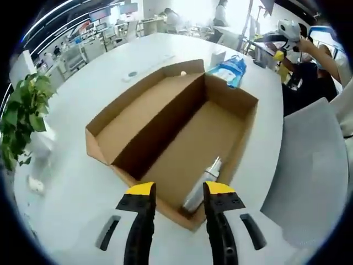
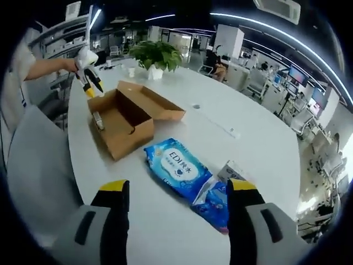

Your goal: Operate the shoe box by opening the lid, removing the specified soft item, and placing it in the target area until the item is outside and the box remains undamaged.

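An open cardboard shoe box [image 1: 165, 138] lies on the white table with its lid folded back to the left. At its near end lies a silvery tube-like item [image 1: 201, 185]. My left gripper [image 1: 179, 193] hovers open over that near end, its yellow tips either side of the item and above it. Beyond the box rests a blue soft wipes pack [image 1: 230, 69]. In the right gripper view the same blue pack [image 2: 185, 174] lies on the table just ahead of my open right gripper [image 2: 176, 187]. The box [image 2: 124, 118] sits farther back, with the left gripper [image 2: 88, 72] above it.
A potted plant [image 2: 157, 55] stands at the table's far end, also seen as the plant [image 1: 22, 116]. A grey chair [image 1: 309, 165] is against the table edge. A small white packet [image 2: 231, 168] lies beside the wipes. A hand holds the right gripper [image 1: 287, 30].
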The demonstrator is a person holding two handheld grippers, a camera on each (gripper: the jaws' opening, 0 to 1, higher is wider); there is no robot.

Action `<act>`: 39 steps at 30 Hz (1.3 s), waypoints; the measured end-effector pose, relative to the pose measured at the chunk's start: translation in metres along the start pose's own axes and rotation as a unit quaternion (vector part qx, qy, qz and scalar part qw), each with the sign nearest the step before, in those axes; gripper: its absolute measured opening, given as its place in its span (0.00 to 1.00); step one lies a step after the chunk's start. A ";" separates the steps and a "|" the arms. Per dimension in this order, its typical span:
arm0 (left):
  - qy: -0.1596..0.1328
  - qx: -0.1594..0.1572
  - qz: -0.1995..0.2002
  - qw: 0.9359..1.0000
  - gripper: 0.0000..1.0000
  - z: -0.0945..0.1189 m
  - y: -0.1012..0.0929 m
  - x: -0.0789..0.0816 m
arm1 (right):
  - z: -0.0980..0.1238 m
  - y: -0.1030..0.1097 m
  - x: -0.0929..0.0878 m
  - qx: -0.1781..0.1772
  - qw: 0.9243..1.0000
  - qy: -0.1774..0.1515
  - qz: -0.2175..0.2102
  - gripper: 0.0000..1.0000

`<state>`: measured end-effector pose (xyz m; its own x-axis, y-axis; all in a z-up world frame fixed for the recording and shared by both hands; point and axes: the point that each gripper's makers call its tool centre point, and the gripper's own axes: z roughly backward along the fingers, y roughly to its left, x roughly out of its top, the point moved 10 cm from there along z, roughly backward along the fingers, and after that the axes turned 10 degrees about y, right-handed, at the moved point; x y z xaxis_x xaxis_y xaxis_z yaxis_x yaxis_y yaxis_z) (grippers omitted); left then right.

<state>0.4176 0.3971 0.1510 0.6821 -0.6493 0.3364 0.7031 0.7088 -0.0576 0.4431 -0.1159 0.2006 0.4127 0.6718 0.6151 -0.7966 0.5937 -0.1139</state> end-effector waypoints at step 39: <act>0.114 -0.127 -0.172 0.970 0.37 -0.049 0.009 0.025 | 0.019 0.099 0.001 0.010 0.997 -0.053 -0.054 0.83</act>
<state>0.4512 0.3739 0.1132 0.4055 -0.8998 0.1611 0.9037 0.3682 -0.2184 0.3560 -0.0647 0.2051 0.4486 0.5526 0.7024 -0.7591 0.6505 -0.0269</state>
